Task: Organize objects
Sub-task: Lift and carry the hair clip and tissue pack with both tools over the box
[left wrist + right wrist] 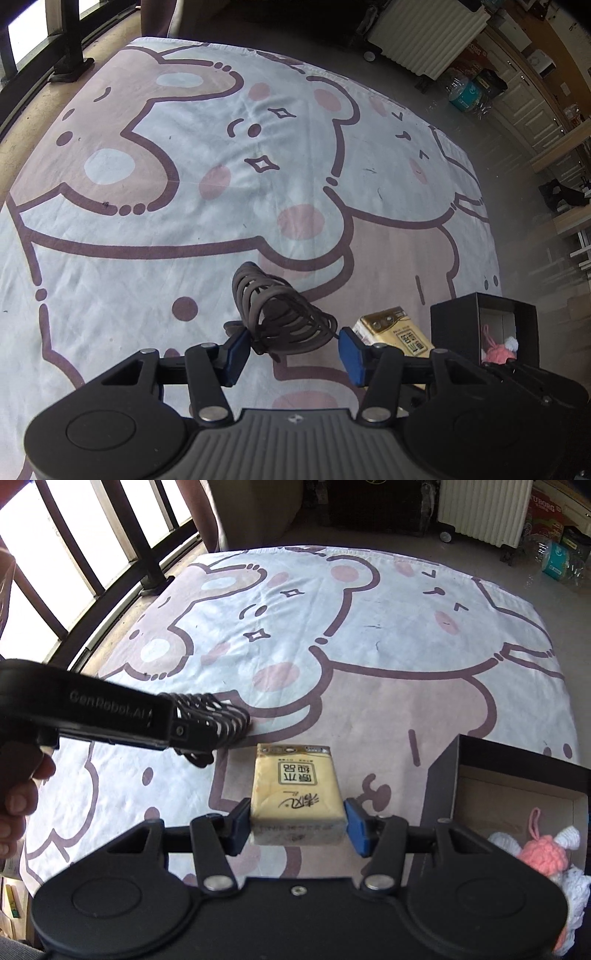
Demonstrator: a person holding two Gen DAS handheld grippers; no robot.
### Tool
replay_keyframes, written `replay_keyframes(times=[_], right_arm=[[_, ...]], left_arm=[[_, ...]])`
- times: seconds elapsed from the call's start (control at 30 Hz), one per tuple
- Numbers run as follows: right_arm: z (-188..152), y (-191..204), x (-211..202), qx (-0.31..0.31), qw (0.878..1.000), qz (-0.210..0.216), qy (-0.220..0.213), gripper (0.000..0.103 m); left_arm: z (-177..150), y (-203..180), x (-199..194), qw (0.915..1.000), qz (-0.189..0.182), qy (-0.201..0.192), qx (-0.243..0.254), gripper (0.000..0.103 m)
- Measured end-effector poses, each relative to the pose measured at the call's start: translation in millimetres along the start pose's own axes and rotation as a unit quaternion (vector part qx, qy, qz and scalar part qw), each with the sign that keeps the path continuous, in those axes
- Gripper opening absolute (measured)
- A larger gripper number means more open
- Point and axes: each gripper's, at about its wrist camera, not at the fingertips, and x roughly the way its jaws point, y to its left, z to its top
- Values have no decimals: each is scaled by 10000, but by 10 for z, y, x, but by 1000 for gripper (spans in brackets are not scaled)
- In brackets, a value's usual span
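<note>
My left gripper [293, 349] is open around a bundle of brown hair ties [280, 314] that lies on the cartoon-print sheet [147, 184]; only its left pad looks to touch the bundle. My right gripper [295, 825] is shut on a yellow tissue pack [295, 794], held just above the sheet. The pack also shows in the left wrist view [395, 334]. A black open box [517, 786] stands to the right, with a pink and white crocheted toy [543, 853] inside. The left gripper body [110, 716] and the hair ties [210, 716] show at the left in the right wrist view.
The sheet [406, 609] covers the floor. A window railing [74, 554] runs along the left. A white radiator [424, 33] and a water bottle pack [465, 92] stand at the far right. The black box also shows in the left wrist view [454, 325].
</note>
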Motion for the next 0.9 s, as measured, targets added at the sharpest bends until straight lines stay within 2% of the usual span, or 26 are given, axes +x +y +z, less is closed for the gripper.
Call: replay_keyframes(times=[0.2,0.33,0.47,0.57,0.9], right_arm=[[-17,82,-175,68,9999,24,-121,54],[-37,94,-224,120,9998,22,-135,54],[-55,74,-239,141,9998,-14,-132,54],[-63,22,-225,209,9997,-39,-123,54],[-58,-89,-133,358,9993,-39,-86,54]], left_arm=[[-204,26,-206,9999,20,97,76,53],[-203,36,-180,9999,45,92,54,52],[-145,-20,-153,9997,67,-173,164,53],[-86,-50,-118,9991,-5,-350,243,55],[41,-30,-17,9981,-382,-489,-16,66]])
